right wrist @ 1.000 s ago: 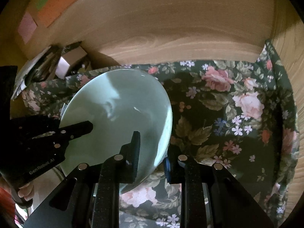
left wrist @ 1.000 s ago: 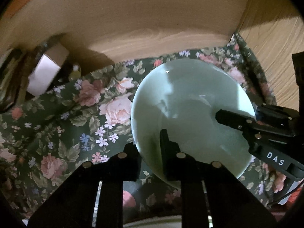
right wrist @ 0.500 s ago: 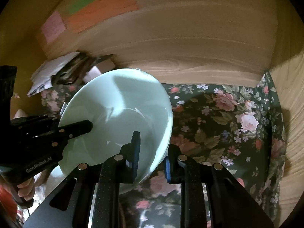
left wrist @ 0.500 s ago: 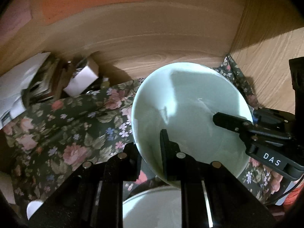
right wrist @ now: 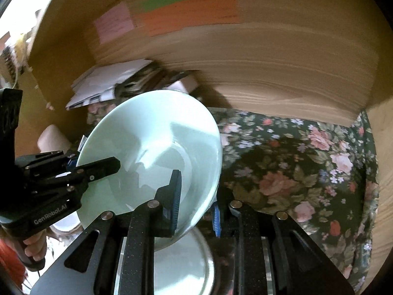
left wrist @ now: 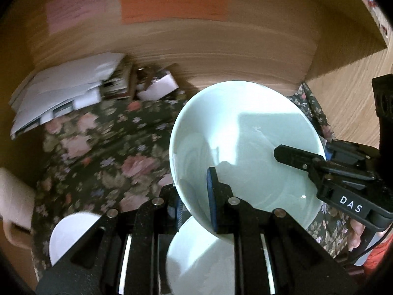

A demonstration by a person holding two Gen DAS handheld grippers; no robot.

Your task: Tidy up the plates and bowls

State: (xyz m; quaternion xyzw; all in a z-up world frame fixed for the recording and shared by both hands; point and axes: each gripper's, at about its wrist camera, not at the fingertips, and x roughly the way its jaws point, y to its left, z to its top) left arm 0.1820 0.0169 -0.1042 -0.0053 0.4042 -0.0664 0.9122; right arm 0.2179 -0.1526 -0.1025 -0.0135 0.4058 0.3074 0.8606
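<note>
A pale green bowl hangs tilted above the floral cloth, held by its rim from two sides. In the left wrist view my left gripper is shut on the bowl's near rim, one finger inside and one under it. My right gripper is clamped on the right rim. In the right wrist view the same bowl has my right gripper shut on its near edge and my left gripper on its left edge. A second pale plate lies right below the bowl, also seen as the plate.
A dark floral cloth covers the table, with wooden walls behind and to the right. A stack of papers and a small white box sit at the back left. A small white bowl lies near left, by a pink object.
Both grippers have lifted the green bowl off the cloth and drawn it back. The plate below, the small white bowl and the coloured notes on the wall have come into view.
</note>
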